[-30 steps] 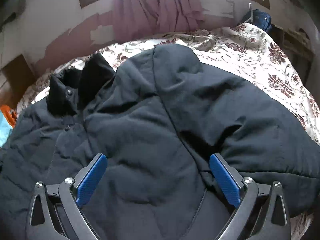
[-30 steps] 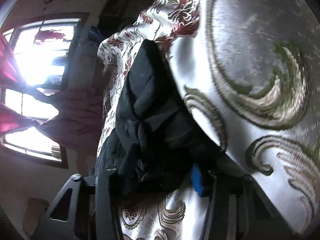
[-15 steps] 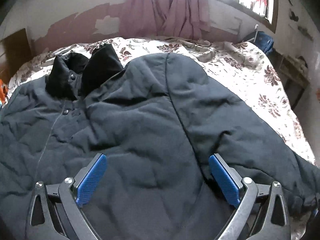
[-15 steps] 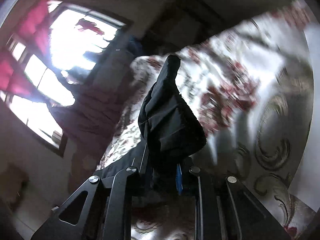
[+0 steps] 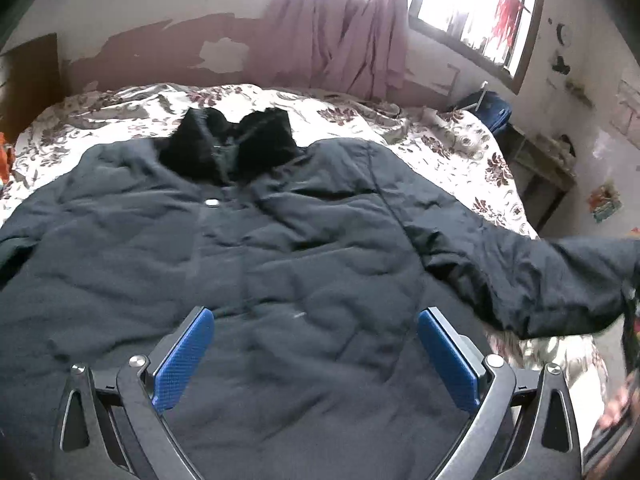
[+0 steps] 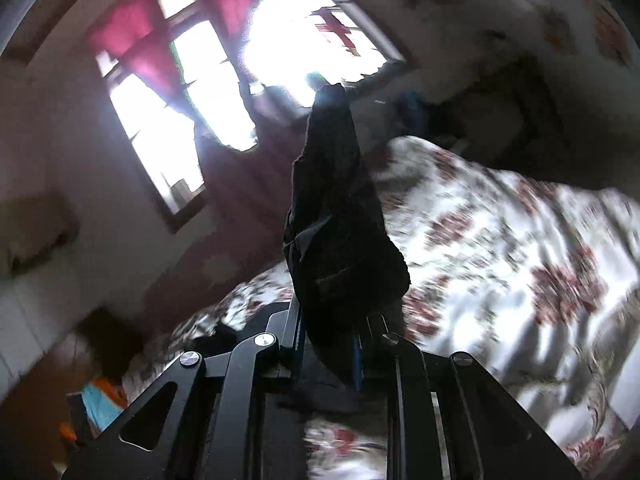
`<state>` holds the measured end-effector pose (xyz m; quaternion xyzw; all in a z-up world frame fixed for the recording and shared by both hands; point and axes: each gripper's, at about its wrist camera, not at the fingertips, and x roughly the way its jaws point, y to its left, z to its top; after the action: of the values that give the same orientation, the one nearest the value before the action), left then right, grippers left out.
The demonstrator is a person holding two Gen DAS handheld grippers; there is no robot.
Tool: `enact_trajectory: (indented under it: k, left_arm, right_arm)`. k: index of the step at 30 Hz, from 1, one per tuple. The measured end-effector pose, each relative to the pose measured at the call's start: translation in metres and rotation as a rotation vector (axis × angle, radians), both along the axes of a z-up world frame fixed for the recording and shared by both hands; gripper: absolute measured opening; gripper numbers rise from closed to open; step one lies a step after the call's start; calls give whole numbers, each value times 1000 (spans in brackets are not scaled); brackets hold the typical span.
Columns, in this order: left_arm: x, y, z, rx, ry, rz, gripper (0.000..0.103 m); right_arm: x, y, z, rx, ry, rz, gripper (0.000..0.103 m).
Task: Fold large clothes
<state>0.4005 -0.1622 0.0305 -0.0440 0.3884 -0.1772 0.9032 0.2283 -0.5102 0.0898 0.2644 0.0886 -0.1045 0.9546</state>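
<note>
1. The big black jacket (image 5: pixel 280 264) lies spread out on the bed (image 5: pixel 460 152), front side up. Its furry collar (image 5: pixel 236 144) is at the far end of the jacket, toward the window (image 5: pixel 468 4).

2. The jacket body is flat and open wide. I see 0 folds in it yet, so I think the folding has only just begun.

3. 1 sleeve (image 5: pixel 540 276) sticks out from the jacket's right side. It is lifted up off the bed and pulled out straight.

4. The right gripper (image 6: pixel 330 344) is squeezed tight on the end of that sleeve. The cuff (image 6: pixel 336 216) pokes up past its fingers in the right wrist view.

5. The left gripper (image 5: pixel 316 356) is spread wide with nothing in it. It hangs just over the near part of the jacket body. I cannot tell if it touches the cloth.

6. The other sleeve is at the jacket's left side, mostly out of view.

7. What is left, I think: lay the held sleeve across the jacket's chest, do the same with the other sleeve, then fold the body over.

8. Beyond the jacket there is a pink curtain (image 5: pixel 344 28) by the window.
</note>
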Motion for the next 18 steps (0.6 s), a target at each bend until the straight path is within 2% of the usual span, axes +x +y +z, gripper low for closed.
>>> enact_trajectory:
  k: [5, 8, 16, 18]
  left_arm:
    - [-17, 74, 0, -21, -11, 21, 103]
    - [-20, 117, 3, -40, -15, 26, 103]
    - [-27, 215, 11, -110, -27, 67, 103]
    - [-30, 238, 12, -125, -33, 82, 103]
  right_arm:
    - [39, 102, 54, -120, 18, 178, 17]
    - [69, 164, 67, -174, 33, 291, 17]
    - [139, 306, 45, -183, 131, 562, 17]
    - [156, 322, 28, -169, 158, 618, 17]
